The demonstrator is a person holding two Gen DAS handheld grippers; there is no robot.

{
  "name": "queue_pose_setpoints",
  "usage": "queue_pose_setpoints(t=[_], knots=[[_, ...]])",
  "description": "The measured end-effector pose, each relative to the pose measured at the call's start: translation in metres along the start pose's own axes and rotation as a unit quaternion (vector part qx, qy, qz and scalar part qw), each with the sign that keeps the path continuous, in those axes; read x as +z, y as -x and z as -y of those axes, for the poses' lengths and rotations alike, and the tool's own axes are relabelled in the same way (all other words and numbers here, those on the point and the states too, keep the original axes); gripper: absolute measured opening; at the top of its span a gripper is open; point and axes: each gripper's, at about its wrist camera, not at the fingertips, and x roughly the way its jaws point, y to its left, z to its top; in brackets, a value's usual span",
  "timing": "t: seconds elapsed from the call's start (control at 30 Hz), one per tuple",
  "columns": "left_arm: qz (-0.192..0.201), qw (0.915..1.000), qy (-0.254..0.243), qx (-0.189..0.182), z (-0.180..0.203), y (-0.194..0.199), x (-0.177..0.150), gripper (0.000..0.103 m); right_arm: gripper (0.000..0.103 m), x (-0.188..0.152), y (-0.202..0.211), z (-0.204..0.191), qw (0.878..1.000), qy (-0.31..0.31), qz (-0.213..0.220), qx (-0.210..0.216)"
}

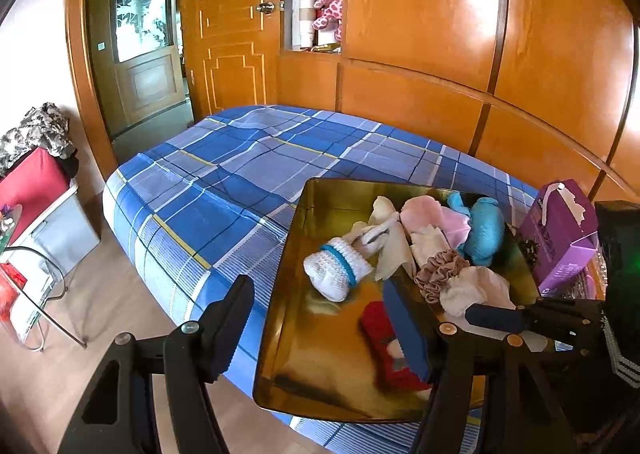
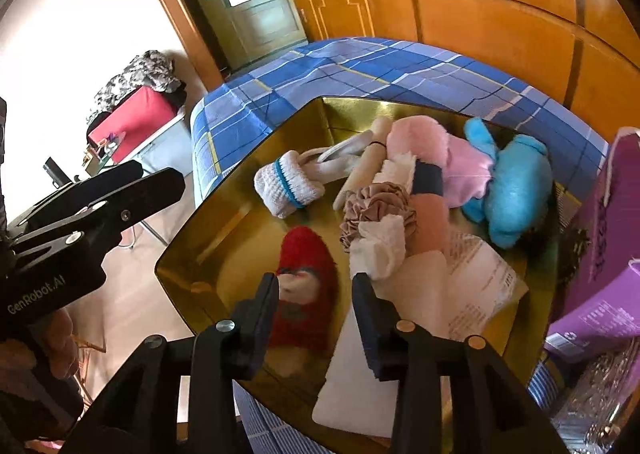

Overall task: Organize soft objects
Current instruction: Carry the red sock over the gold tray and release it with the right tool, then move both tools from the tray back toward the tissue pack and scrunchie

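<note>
A gold tray (image 1: 320, 374) (image 2: 208, 238) lies on the blue plaid bed (image 1: 224, 174). It holds soft things: a white sock with a blue band (image 1: 336, 266) (image 2: 286, 186), a blue plush (image 1: 482, 226) (image 2: 516, 186), a pink cloth (image 1: 432, 214) (image 2: 460, 166), a tan scrunchie (image 1: 438, 272) (image 2: 376, 202), a white cloth (image 2: 380, 246) and a red fuzzy item (image 1: 390, 350) (image 2: 308, 286). My left gripper (image 1: 320, 330) is open wide over the tray's near left edge. My right gripper (image 2: 316, 306) is open, its fingers either side of the red item, just above it.
A purple tissue box (image 1: 560, 230) (image 2: 600, 254) stands right of the tray. A pink spotted plush (image 1: 330, 12) sits on a shelf in the wooden wardrobe. A red-covered box (image 1: 32, 182) and a glass table (image 1: 36, 294) stand left of the bed.
</note>
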Motion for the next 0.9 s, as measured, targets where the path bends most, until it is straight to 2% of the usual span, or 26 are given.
queue_pose_setpoints(t=[0.2,0.47,0.67,0.9], knots=[[0.005,1.0,-0.005,-0.003,0.004,0.004,0.001,0.068,0.038,-0.004,0.016,0.006,0.999,-0.02,0.023,-0.015],[0.011,0.9997,-0.018,-0.012,0.015,0.011,0.002,0.068,0.038,-0.005,0.056,0.009,0.994,-0.026,0.082,-0.067],[0.02,0.999,-0.033,-0.022,0.028,0.018,0.005,0.068,0.038,-0.01,0.095,0.013,0.986,-0.021,0.13,-0.105],[0.036,0.9961,-0.069,-0.041,0.055,0.029,0.011,0.068,0.038,-0.031,0.147,0.045,0.972,-0.054,0.173,-0.153]])
